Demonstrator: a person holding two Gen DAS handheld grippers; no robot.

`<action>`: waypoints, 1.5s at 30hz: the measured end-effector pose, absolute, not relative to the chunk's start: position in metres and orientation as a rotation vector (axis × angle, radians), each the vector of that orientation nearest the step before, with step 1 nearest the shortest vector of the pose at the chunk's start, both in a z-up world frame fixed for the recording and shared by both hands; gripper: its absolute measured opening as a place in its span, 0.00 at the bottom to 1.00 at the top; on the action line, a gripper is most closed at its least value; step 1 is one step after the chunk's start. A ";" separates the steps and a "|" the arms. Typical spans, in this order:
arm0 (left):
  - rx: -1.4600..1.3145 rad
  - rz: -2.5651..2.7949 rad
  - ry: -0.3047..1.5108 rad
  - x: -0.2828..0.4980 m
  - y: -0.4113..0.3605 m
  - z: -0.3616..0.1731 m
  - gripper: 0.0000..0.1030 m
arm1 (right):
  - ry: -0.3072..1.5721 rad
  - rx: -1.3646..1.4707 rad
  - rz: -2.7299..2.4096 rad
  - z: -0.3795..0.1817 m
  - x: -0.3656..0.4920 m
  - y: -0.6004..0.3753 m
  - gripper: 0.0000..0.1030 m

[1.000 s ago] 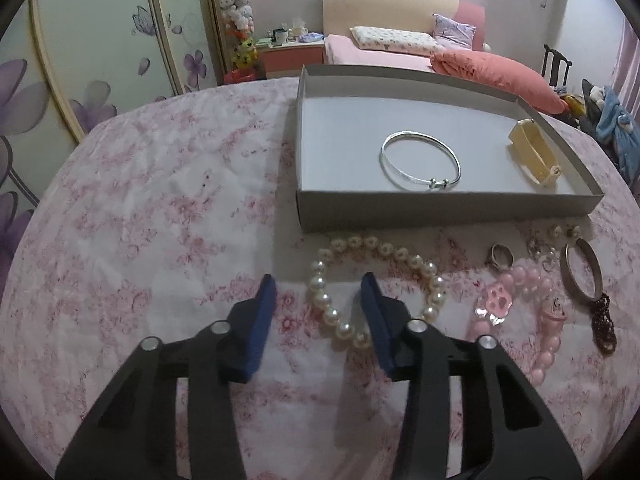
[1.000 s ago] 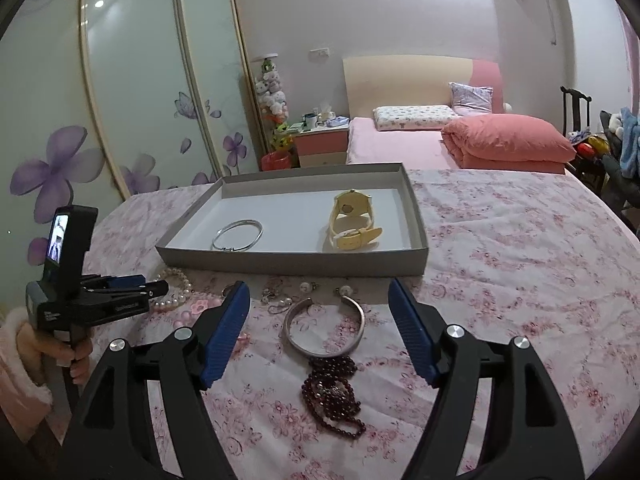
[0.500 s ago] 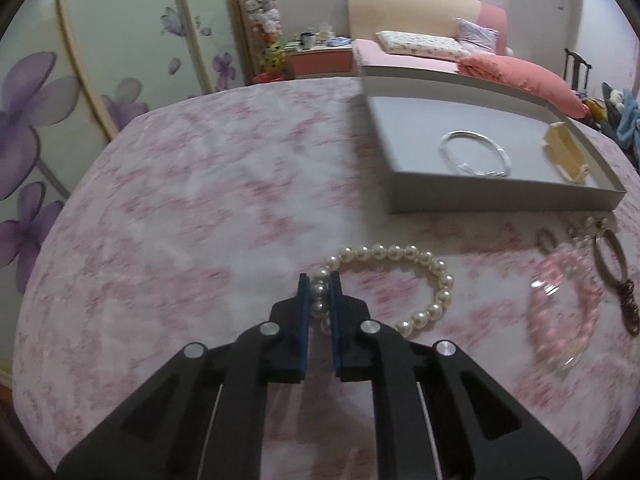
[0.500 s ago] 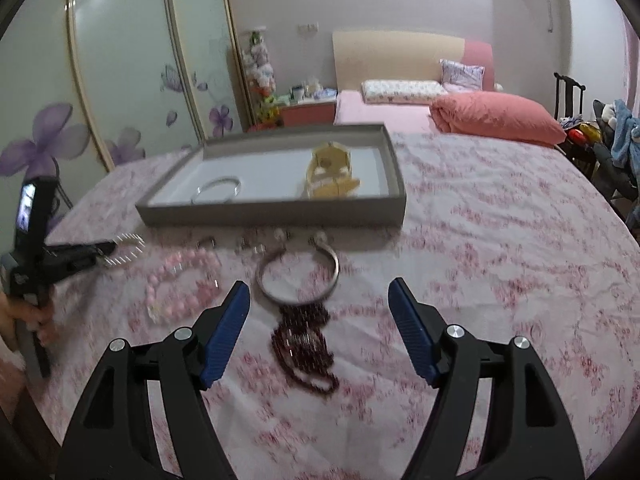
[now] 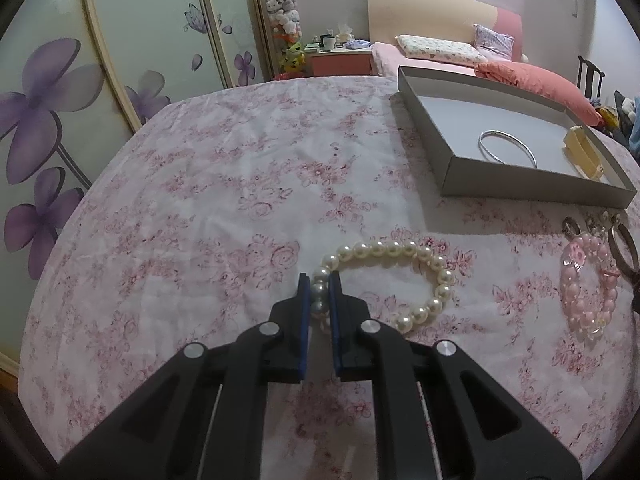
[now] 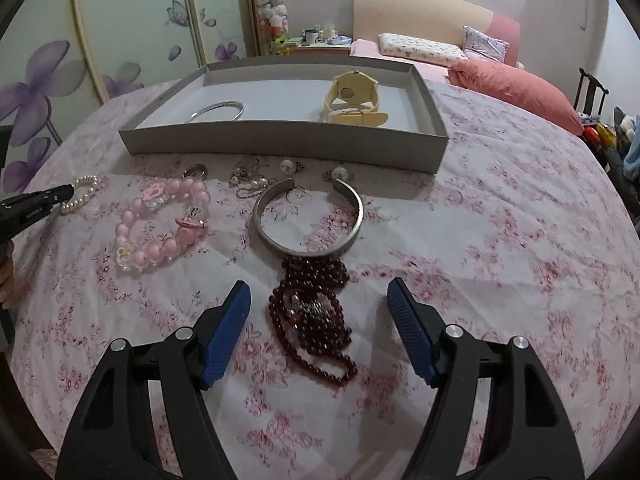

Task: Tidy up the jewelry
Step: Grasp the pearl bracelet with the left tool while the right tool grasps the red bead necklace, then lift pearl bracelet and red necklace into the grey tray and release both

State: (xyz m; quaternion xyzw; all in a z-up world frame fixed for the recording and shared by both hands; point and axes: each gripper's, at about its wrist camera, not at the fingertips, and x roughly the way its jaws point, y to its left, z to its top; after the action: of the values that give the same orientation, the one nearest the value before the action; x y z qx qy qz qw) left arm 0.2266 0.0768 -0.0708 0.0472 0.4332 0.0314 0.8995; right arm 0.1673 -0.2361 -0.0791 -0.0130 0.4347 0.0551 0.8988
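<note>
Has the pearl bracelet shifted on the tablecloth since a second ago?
Yes. Seen by the right wrist camera, the pearl bracelet, gripped by the left tool, lies farther left of the gray tray.

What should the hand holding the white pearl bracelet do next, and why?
Probably lift it and carry it toward the grey box. The left gripper has its fingers shut on the pearl bracelet, which lies mostly on the tablecloth. The box holds only a silver bangle and a cream watch, so there's room.
</note>
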 end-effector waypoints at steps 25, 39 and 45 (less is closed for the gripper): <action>-0.020 -0.014 0.764 0.182 0.078 -0.043 0.10 | 0.619 0.133 0.181 -0.023 0.123 -0.248 0.09; -0.002 -0.059 0.480 0.137 0.054 0.019 0.10 | 0.359 0.130 0.137 0.019 0.103 -0.247 0.08; -0.011 -0.061 0.422 0.128 0.044 0.032 0.10 | 0.270 0.106 0.115 0.030 0.096 -0.241 0.08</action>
State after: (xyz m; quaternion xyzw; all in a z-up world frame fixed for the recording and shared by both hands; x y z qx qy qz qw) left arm 0.1280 0.0435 0.0324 -0.0053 0.2096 -0.0302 0.9773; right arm 0.0959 -0.2412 0.0296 0.0528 0.1345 0.0573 0.9879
